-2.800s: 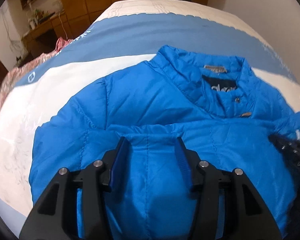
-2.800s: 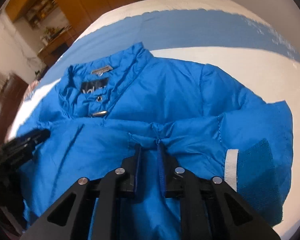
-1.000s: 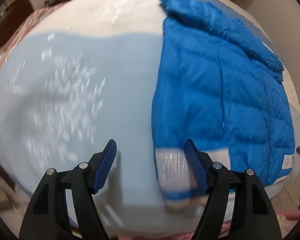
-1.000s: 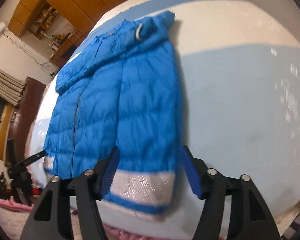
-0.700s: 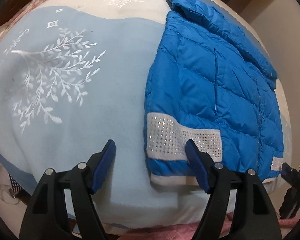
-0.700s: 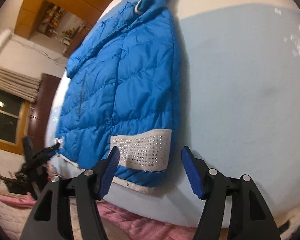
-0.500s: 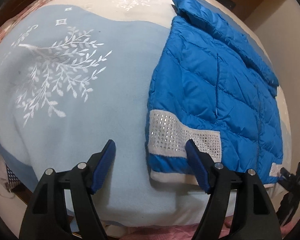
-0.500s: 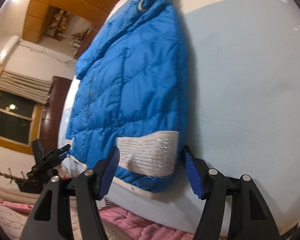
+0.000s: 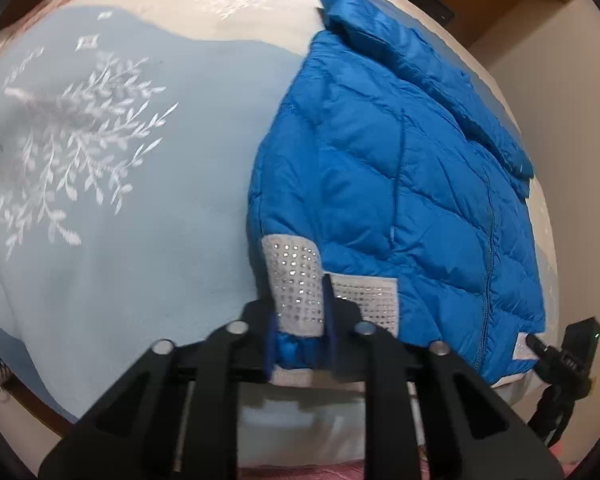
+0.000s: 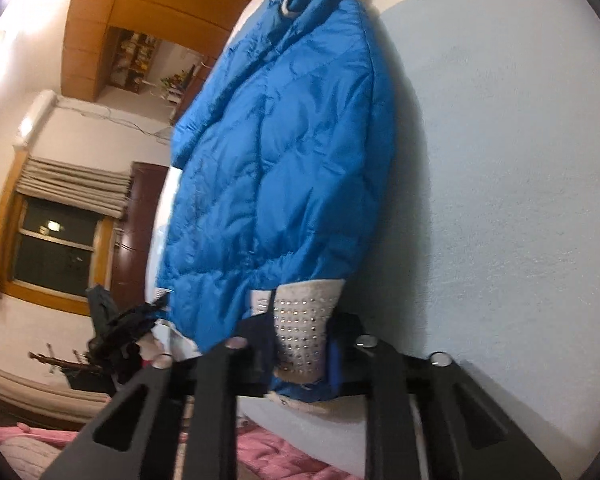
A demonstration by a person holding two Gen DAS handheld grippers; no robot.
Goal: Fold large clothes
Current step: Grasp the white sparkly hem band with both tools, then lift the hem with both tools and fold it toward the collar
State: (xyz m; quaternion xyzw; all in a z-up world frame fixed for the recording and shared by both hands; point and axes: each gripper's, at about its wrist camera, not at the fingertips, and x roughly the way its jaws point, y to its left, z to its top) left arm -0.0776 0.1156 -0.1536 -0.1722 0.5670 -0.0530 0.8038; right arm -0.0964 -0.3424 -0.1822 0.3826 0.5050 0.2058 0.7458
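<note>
Pale blue bedding (image 9: 148, 216) with white leaf print fills the left wrist view; the blue puffer jacket (image 9: 380, 168) lies flat on it. The left claw (image 9: 300, 312), its jaws just closed, pinches the studded white hem band (image 9: 296, 276). No writing is legible.

Right wrist view: a curtained window (image 10: 56, 240) beyond the bed; the right claw (image 10: 300, 344), jaws just closed, pinches the jacket's other studded hem corner (image 10: 304, 320).
</note>
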